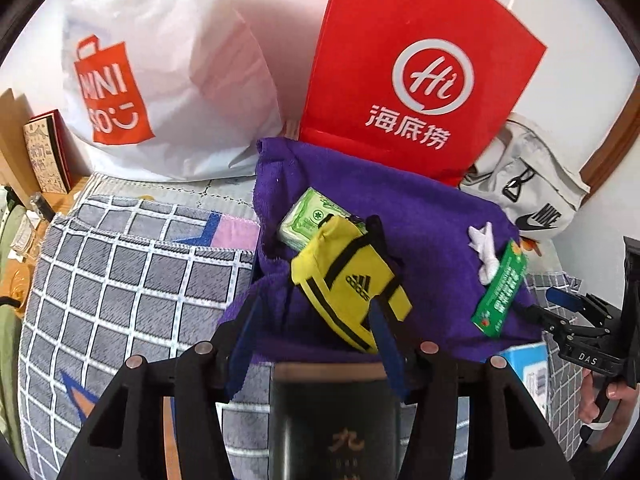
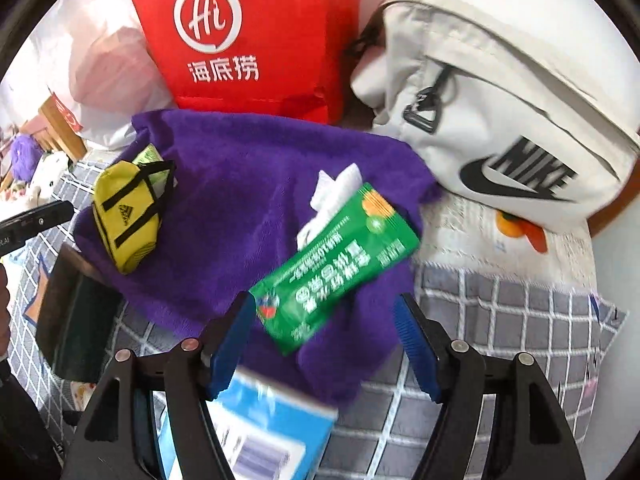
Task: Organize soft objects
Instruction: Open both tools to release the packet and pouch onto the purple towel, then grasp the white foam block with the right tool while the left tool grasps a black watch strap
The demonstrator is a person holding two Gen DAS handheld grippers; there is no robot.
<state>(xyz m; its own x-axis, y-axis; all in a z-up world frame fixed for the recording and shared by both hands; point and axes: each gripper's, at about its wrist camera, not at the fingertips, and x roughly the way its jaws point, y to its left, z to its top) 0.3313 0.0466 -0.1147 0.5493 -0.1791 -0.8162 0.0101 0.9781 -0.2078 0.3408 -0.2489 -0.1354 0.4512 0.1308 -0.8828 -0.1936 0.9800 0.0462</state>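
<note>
A purple towel (image 1: 420,220) (image 2: 248,184) lies bunched on the checked bedspread. On it sit a small yellow Adidas pouch (image 1: 352,280) (image 2: 124,216), a green tissue pack (image 1: 308,220) behind the pouch, a green wet-wipe packet (image 1: 502,292) (image 2: 336,268) and a crumpled white tissue (image 1: 486,248) (image 2: 332,196). My left gripper (image 1: 316,336) is open, its fingers at the towel's near edge, the right finger against the pouch. My right gripper (image 2: 324,340) is open around the near end of the wipe packet; it also shows in the left wrist view (image 1: 560,304).
A red Haidilao bag (image 1: 416,72) (image 2: 248,36), a white Miniso bag (image 1: 160,80) and a white Nike bag (image 1: 532,188) (image 2: 500,120) stand behind the towel. A dark box (image 1: 332,420) (image 2: 76,312) and a blue box (image 2: 256,428) lie near the grippers.
</note>
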